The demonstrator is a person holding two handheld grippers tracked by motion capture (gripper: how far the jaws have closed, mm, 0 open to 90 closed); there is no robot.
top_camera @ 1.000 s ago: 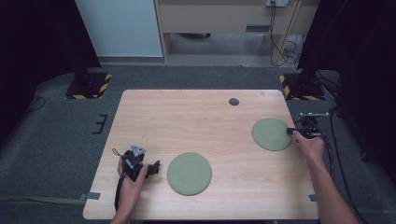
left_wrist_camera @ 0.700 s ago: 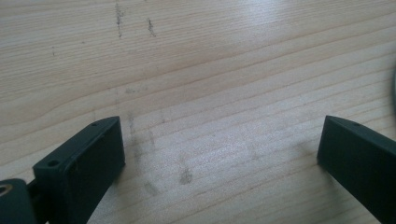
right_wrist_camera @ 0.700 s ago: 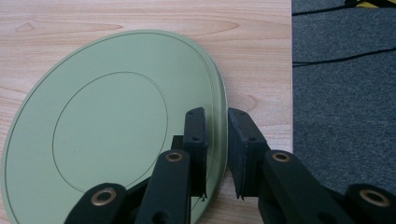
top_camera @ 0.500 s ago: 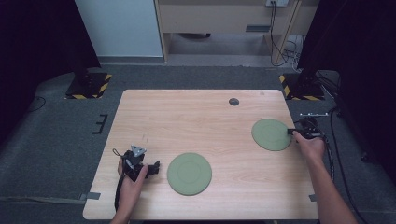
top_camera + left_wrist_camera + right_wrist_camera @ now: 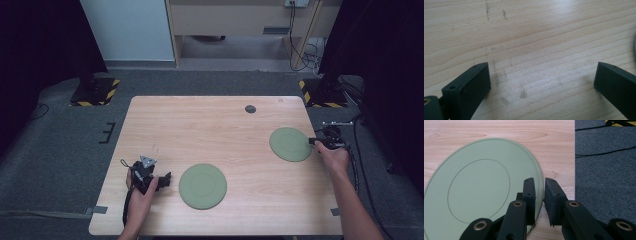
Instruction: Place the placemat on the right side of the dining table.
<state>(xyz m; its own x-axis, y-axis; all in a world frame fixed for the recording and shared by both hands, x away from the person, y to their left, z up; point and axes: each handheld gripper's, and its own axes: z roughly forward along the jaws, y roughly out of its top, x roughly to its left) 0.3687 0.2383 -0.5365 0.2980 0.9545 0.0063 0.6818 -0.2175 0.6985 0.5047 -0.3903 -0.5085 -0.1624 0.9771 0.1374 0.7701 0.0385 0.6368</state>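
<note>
Grey carpet (image 5: 60,150) runs round a light wooden table (image 5: 210,135); yellow-and-black striped stand bases sit on the floor off the table's 10 o'clock (image 5: 95,92) and 2 o'clock (image 5: 320,95) corners, with a pale cabinet and loose cables against the far wall at 12 o'clock. Grain is plain pine-look, with scuff marks seen close up in the left gripper view. A small dark round disc (image 5: 250,109) lies flat on the wood near the far edge, about 1 o'clock.

Two green plates, both flat on the wood, both holding nothing. Near plate (image 5: 202,186) lies at roughly 6 o'clock, well apart from the far one. Right-hand plate (image 5: 291,144) sits at about 3 o'clock, close to the table's right edge. Round things, so no long axis to record; each faces straight up, raised ring on top.

Right gripper (image 5: 539,192), held in the person's right hand, comes in level from the 3 o'clock side. Its jaws are nearly together and straddle that plate's rim, one jaw over the green surface, one outside it; whether the pads actually press the rim I cannot tell.

Left gripper (image 5: 165,179) rests at about 7 o'clock, just beside the near plate but apart from it, jaws spread wide over bare wood, nothing between them.
</note>
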